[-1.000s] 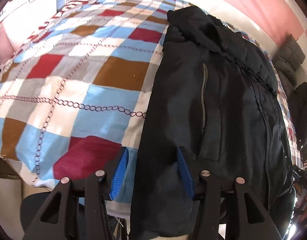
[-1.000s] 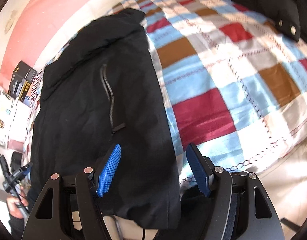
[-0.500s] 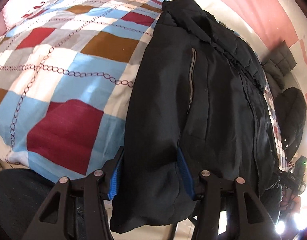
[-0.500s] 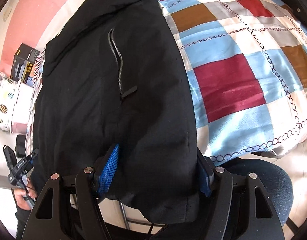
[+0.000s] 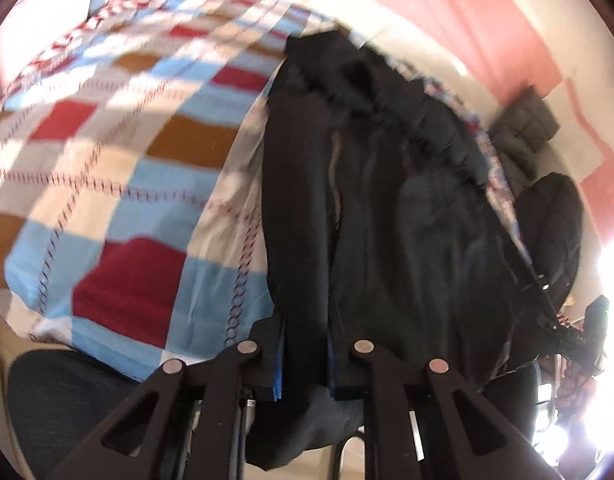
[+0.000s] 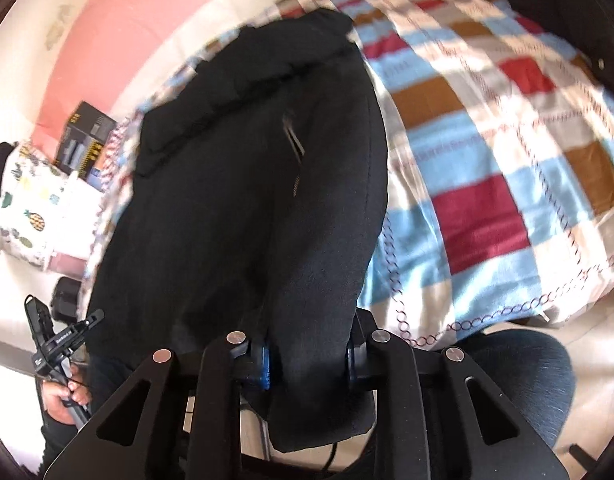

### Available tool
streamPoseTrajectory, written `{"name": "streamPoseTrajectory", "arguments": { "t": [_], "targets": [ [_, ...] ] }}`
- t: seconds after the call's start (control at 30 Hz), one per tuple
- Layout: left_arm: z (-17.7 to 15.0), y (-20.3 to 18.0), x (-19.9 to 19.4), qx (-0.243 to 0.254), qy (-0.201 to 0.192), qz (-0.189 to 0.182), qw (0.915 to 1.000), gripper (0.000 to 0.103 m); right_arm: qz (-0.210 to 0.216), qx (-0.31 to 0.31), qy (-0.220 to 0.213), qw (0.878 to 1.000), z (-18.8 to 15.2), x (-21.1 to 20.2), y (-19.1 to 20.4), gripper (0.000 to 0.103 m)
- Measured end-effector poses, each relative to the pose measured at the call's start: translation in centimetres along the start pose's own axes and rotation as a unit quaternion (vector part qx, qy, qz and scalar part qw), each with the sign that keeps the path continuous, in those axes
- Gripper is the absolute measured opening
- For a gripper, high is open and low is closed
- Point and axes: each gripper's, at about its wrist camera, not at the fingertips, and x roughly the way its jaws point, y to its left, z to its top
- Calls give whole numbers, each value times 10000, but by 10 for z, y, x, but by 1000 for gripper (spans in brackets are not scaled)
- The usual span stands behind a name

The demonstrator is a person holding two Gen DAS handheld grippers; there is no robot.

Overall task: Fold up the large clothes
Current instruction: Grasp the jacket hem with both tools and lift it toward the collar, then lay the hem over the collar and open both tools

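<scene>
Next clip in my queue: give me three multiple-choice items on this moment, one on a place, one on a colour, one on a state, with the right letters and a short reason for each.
1. Where does the black jacket lie?
A. On the checked bedspread, its near hem hanging over the bed's edge
B. On a hanger on the pink wall
C. Rolled up on the floor

2. What colour are the pads of the left claw?
A. Green
B. Blue
C. Orange

3. What is the state of the right claw?
A. Wide open above the bedspread
B. Shut on the jacket's hem
C. Shut on a pillow

Answers:
1 A, the jacket lies lengthwise on the bedspread and its hem droops past the edge.
2 B, blue strips line the inner faces of both fingers.
3 B, dark cloth is pinched between the fingers in the right wrist view.
</scene>
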Motion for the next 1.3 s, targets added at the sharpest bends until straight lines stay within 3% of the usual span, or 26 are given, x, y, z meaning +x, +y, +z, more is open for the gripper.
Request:
{"name": "streamPoseTrajectory", "arguments": {
  "t": [0.4, 0.73, 1.03, 1.3],
  "targets": [
    [18, -6, -77, -131, -708, -621, 9955, 15, 651, 28, -625, 9959, -2, -64, 6, 21],
    [40, -14, -90, -276, -946, -889, 9912, 15, 884, 176, -857, 9922, 15, -74, 6, 21],
    [137, -34, -88, -155, -1487, -975, 9839, 15, 1085, -68, -1377, 9845, 110, -81, 25, 21],
    [240, -50, -44, -203, -1635, -951, 9817, 15, 1052, -129, -1487, 9832, 214, -44, 44, 21]
  ]
}}
